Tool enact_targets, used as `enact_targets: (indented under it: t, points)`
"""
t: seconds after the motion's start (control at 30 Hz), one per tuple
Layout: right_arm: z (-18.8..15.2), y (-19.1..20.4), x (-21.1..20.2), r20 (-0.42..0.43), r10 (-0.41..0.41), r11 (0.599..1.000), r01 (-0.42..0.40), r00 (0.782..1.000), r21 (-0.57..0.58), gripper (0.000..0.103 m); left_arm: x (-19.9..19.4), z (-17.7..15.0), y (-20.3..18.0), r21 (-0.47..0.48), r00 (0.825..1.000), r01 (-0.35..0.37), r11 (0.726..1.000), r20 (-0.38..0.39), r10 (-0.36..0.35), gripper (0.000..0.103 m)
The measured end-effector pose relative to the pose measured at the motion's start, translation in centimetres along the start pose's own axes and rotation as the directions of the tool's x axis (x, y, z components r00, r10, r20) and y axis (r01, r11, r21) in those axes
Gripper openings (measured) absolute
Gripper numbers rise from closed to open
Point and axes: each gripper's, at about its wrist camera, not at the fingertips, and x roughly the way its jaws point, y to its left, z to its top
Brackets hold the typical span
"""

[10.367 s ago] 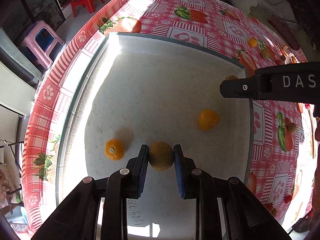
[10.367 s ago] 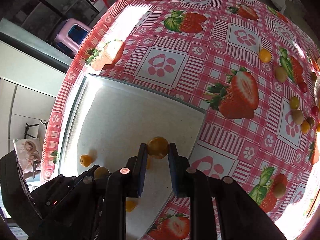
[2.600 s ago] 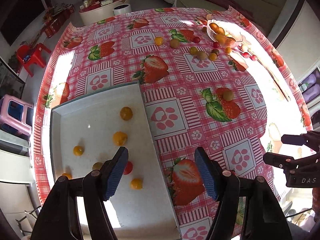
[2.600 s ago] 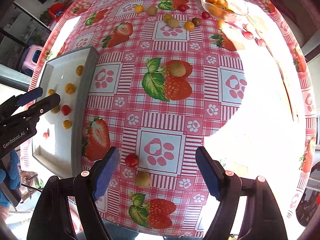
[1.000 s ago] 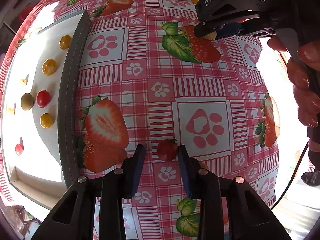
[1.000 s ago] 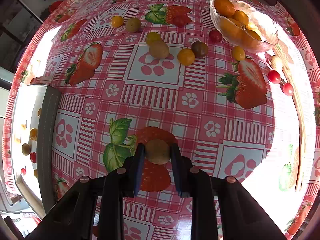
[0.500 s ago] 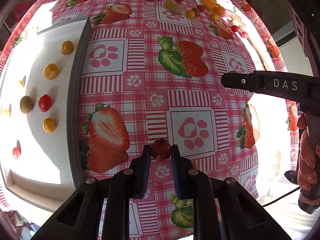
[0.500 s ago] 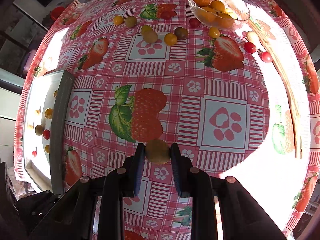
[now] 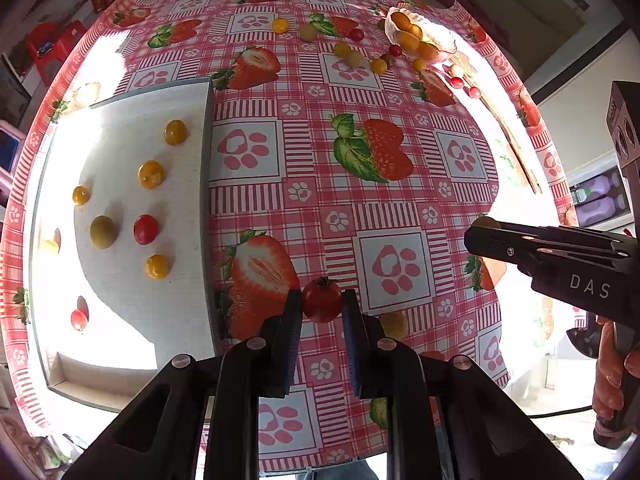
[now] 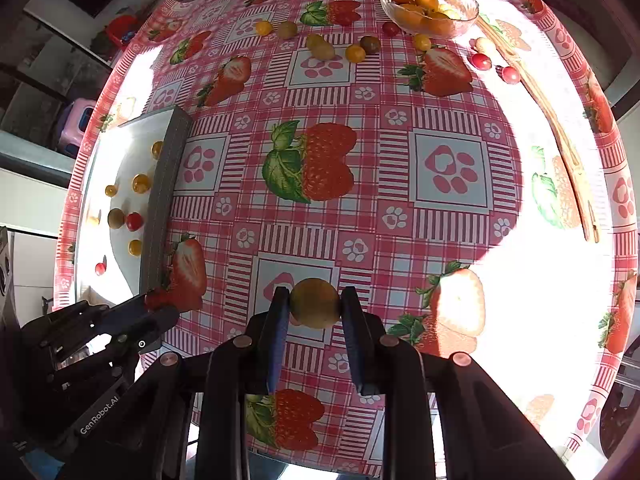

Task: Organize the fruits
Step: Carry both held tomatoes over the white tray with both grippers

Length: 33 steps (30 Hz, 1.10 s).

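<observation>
The left gripper [image 9: 322,308] is clamped on a small round red tomato with a dark green calyx [image 9: 322,299], pinched at the very tips of its blue-padded fingers [image 9: 291,322]; the right gripper [image 10: 314,306] is likewise closed on a dull yellow-green round fruit [image 10: 315,302], held just as far out at the finger ends. Both loads hang above the pink checked tablecloth printed with strawberries and paw marks [image 10: 452,168]; whether either fruit is fully clear of the cloth I cannot tell.

The shallow white rectangular tray with a grey rim [image 9: 206,184] lies ahead and to the left of the left gripper, holding several small orange, red and greenish fruits; from the right gripper it is further off to the left, beyond the other tool.

The main risk, I judge, is a slip; each fruit is round and smooth, gripped only at the tips, so a jolt or a slackened squeeze could send it rolling across the cloth, perhaps off the near table edge. Too hard a squeeze could split the tomato's skin. Both tools seem bound for the same tray, so they may knock together on the way. A low carry could catch the tray's raised rim; a high release could make the fruit bounce out or scatter those inside.
</observation>
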Motion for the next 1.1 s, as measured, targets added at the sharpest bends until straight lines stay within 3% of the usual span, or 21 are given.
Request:
enact_targets:
  t: [0.47,1.1]
  points:
    - [0.2,4.5,-0.5,0.002,0.003,0.999,-0.003,1.0,-0.041,0.029,-1.9,-0.3,4.8,-0.036,0.999,-0.022,0.999,0.04,0.023,0.021]
    - [2.6,12.8,1.2,-0.04,0.028,0.976,-0.036,0.999,-0.215,0.029,-3.2,-1.2,13.8,-0.216,0.99,-0.1,0.971,0.078,0.12,0.021]
